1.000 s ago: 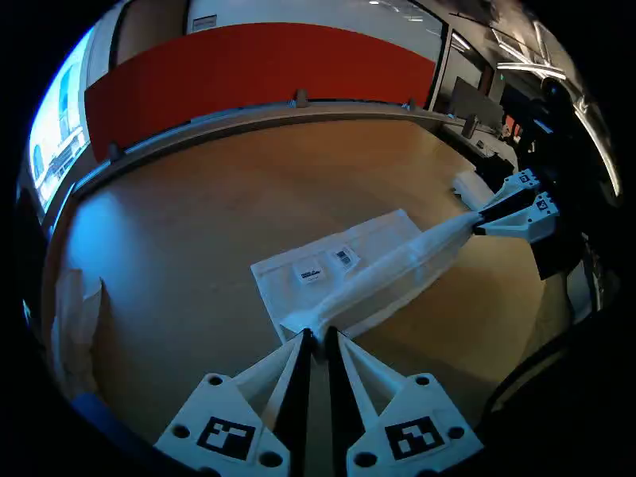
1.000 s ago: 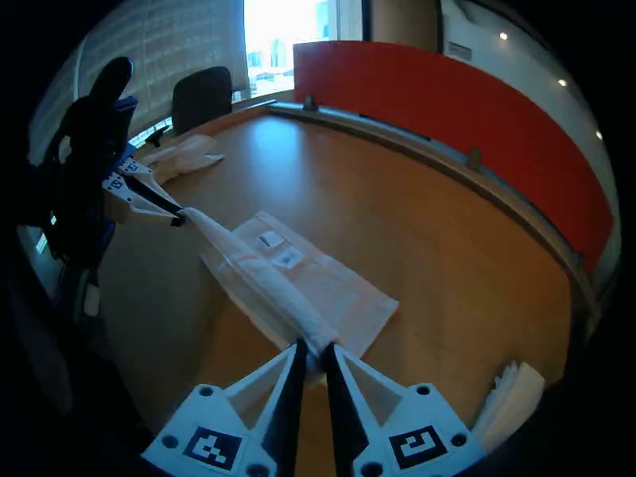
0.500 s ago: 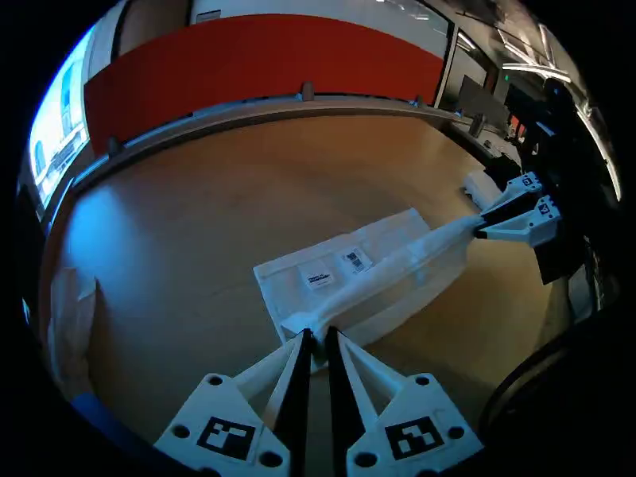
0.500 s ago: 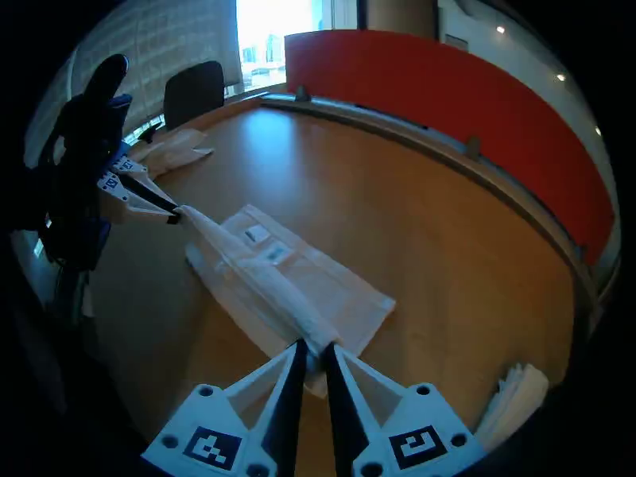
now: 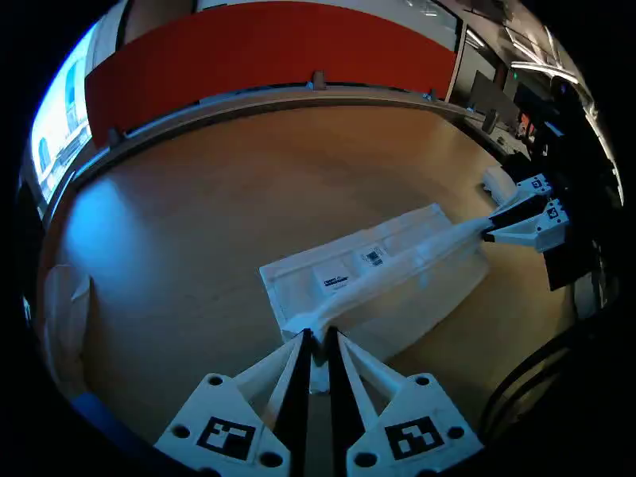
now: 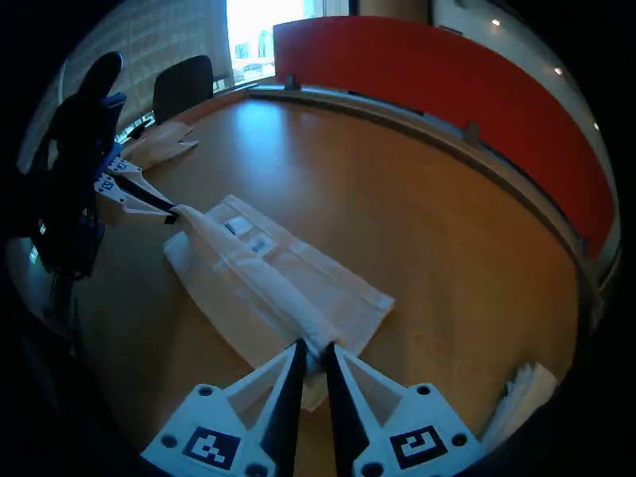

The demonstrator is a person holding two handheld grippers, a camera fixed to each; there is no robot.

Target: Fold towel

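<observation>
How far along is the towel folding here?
Early on. Done: the towel lies spread on the table. In hand: the left gripper and right gripper each pinch an end of one raised edge. Left: laying that edge across and flattening it.

A corner of the towel (image 5: 381,270) is hidden between the closed fingers of the left gripper (image 5: 318,343), and another likewise in the right gripper (image 6: 312,351). Two labels (image 5: 334,281) on the towel are too small to make out. A cloth pile (image 6: 521,397) is cut off at the edge. The person (image 6: 67,183) is a dark, partly cut-off shape.
</observation>
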